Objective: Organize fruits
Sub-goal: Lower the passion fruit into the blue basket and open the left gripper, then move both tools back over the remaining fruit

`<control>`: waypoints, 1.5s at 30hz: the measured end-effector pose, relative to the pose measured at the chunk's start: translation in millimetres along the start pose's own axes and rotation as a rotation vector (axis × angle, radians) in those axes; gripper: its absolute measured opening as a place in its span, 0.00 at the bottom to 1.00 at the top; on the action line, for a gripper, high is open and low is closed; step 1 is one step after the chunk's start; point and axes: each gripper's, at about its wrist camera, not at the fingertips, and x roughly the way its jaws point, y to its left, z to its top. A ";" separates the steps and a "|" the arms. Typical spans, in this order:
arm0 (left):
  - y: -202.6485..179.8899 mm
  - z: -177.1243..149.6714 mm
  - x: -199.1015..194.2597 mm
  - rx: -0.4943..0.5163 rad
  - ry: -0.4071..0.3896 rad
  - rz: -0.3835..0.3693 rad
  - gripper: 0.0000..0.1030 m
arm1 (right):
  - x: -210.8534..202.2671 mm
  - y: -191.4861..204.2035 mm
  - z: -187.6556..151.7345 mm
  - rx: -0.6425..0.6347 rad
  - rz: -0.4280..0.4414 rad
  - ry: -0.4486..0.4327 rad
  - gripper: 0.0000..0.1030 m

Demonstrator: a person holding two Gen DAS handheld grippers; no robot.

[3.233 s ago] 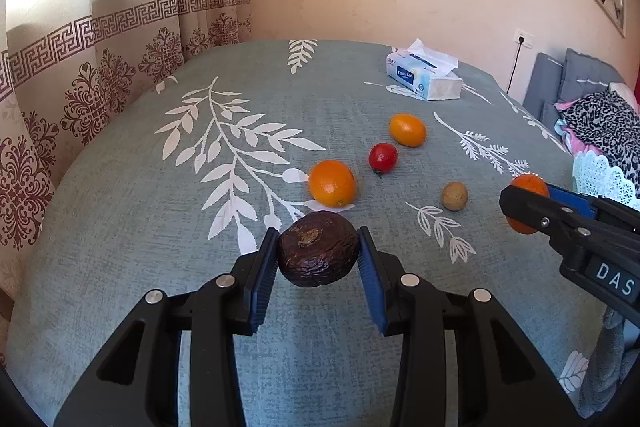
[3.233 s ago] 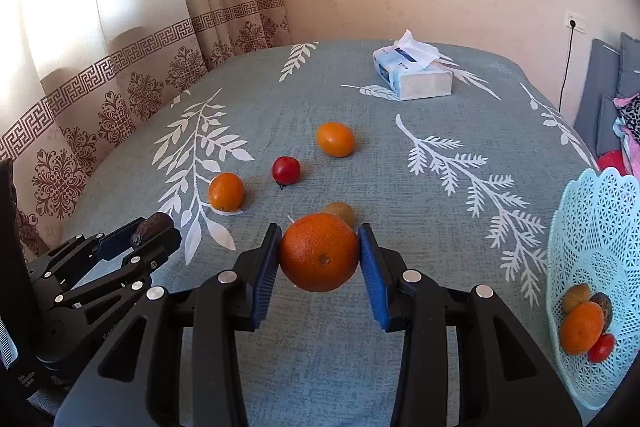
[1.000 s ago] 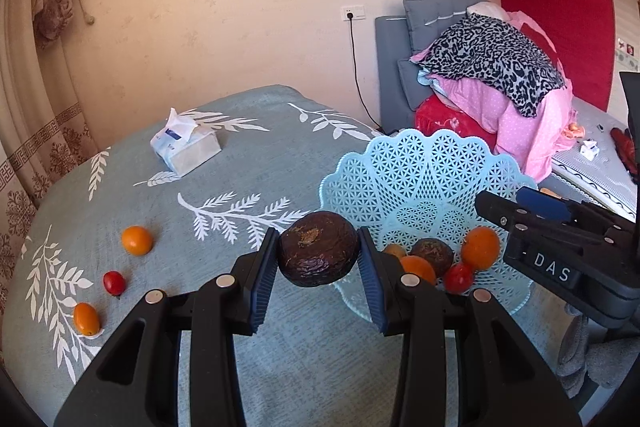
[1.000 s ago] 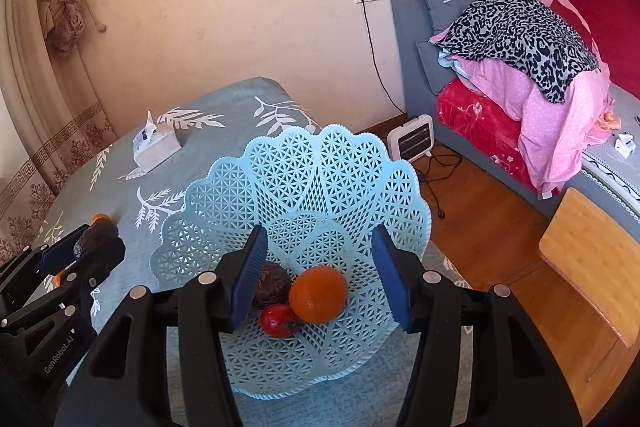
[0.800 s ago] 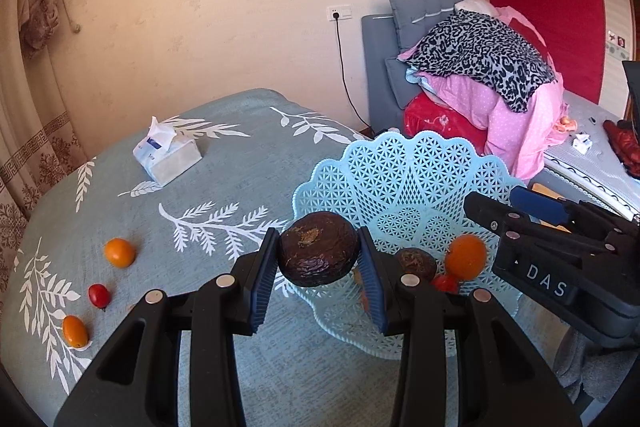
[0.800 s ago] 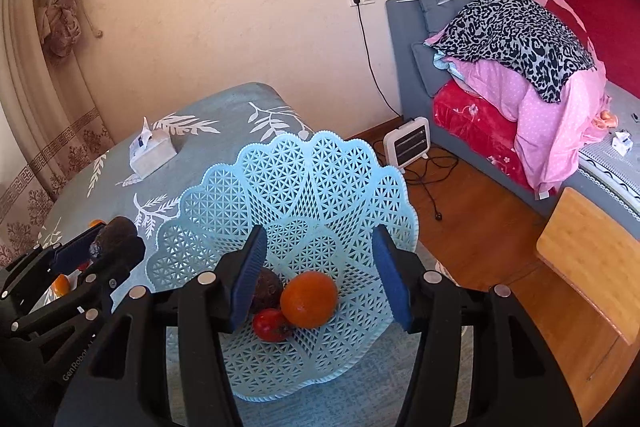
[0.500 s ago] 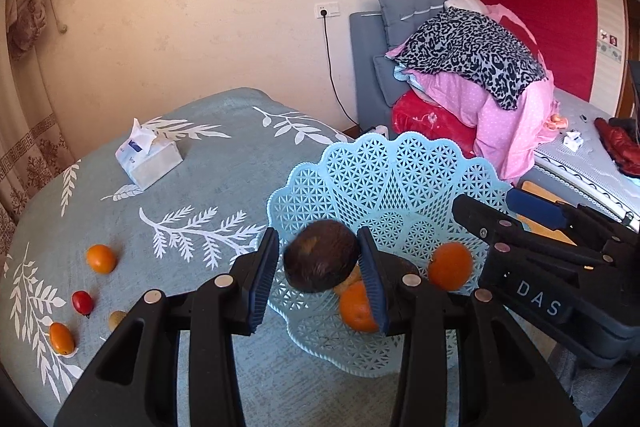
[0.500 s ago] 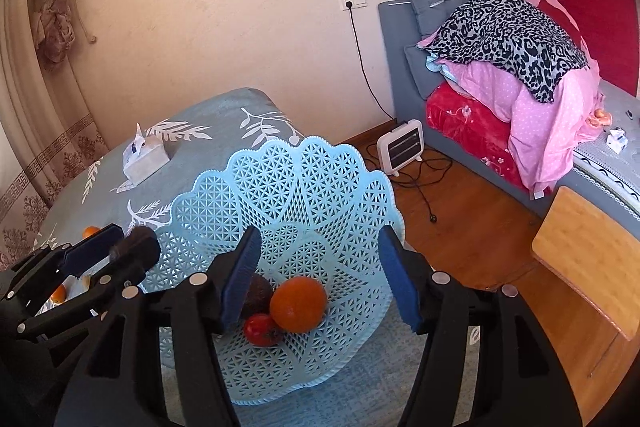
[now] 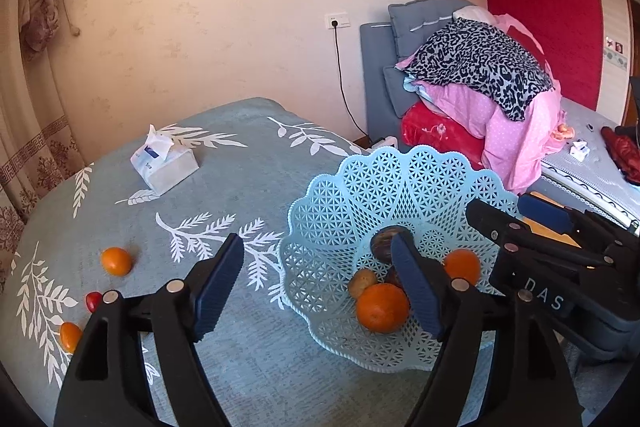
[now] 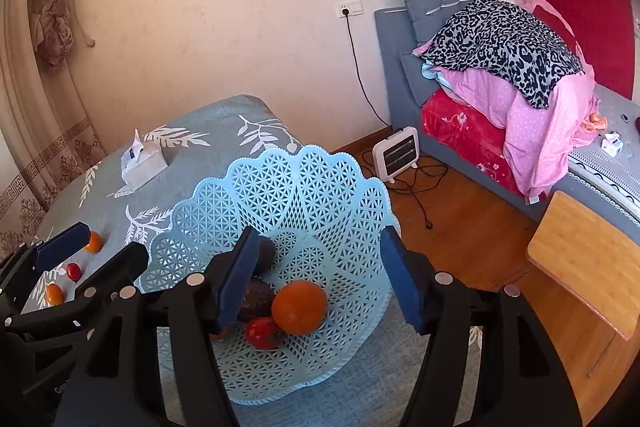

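Left wrist view: my left claw (image 9: pixel 316 283) gapes wide and empty beside the basket (image 9: pixel 360 179); the right claw (image 10: pixel 320 275) is equally spread, empty, above it. I judge a drop-off finished; next I fetch the orange (image 9: pixel 116 261) far left. Claw fingers hide some basket fruit.
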 end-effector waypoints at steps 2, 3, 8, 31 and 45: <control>3.6 -0.4 -2.1 -0.008 -0.005 0.006 0.79 | -0.7 1.6 -0.7 -0.002 0.003 -0.002 0.68; 4.9 -0.8 -3.0 -0.009 -0.005 0.009 0.79 | -0.7 2.4 -1.0 -0.005 0.004 -0.001 0.68; 13.2 -2.5 -8.1 -0.022 -0.008 0.018 0.85 | -0.7 8.6 -2.3 -0.018 0.012 0.003 0.72; 76.6 -32.8 -31.1 -0.154 0.019 0.107 0.89 | -8.4 70.7 -18.5 -0.161 0.078 0.003 0.76; 140.3 -63.6 -48.0 -0.267 0.044 0.207 0.89 | -8.7 125.0 -33.7 -0.254 0.157 0.030 0.76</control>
